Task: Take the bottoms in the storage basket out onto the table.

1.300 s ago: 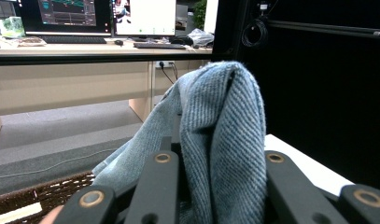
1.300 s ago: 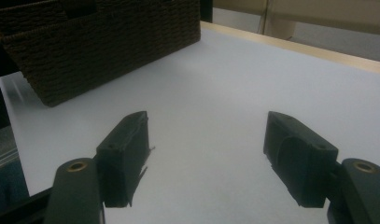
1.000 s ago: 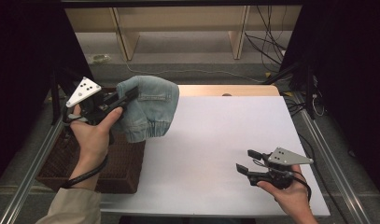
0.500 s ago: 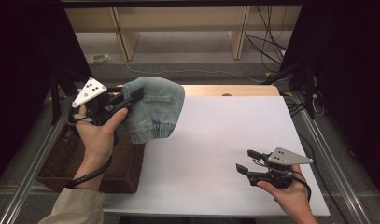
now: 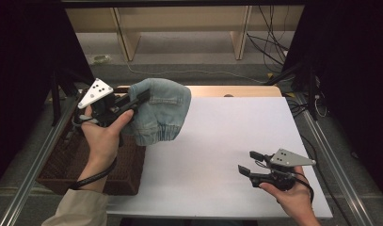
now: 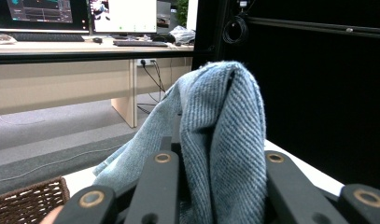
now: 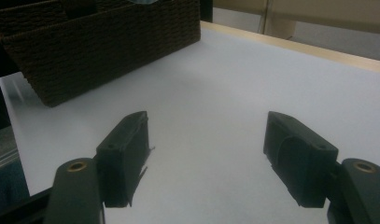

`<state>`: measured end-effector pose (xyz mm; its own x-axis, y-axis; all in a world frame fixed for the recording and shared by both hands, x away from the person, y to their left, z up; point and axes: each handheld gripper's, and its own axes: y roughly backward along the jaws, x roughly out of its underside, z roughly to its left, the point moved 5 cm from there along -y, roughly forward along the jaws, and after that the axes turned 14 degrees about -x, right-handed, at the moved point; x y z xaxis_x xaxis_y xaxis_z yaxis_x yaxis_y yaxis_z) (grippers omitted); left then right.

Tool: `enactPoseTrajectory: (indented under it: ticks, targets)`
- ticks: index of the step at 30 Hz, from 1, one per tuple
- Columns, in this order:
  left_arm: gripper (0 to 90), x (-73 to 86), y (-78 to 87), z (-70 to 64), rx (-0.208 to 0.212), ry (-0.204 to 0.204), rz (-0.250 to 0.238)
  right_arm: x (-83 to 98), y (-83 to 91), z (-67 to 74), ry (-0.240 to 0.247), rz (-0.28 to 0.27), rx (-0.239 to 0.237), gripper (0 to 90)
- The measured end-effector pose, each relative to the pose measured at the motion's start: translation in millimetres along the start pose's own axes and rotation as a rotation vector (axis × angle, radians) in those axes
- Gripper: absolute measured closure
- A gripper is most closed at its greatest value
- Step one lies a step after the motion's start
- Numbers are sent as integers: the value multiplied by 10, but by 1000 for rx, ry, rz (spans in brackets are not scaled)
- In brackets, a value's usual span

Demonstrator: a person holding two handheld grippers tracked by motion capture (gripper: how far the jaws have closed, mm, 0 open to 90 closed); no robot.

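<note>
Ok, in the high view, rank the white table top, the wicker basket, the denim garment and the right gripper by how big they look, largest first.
1. White table top, by far the largest.
2. Wicker basket, though the forearm and the garment hide part of it.
3. Denim garment, held up nearer the camera, so its rank against the basket is unsure.
4. Right gripper, smallest.

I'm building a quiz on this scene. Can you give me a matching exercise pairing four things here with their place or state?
Things:
1. light blue denim garment
2. dark brown woven wicker basket
3. left gripper
4. right gripper

Place or state:
A. jaws open, with nothing between them
B. jaws shut on fabric
C. hangs lifted above the white table top
D. sits at the table's left edge

Pairs: 1-C, 2-D, 3-B, 4-A
</note>
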<state>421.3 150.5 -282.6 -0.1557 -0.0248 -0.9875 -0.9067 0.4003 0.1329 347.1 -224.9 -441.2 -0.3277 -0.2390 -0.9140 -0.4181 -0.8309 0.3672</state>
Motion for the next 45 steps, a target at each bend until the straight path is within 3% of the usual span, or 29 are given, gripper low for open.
enactPoseTrajectory:
  ticks: [45]
  targets:
    - [764, 42, -100, -310, 65, -25, 11, -2, 4, 5, 5, -1, 1, 322]
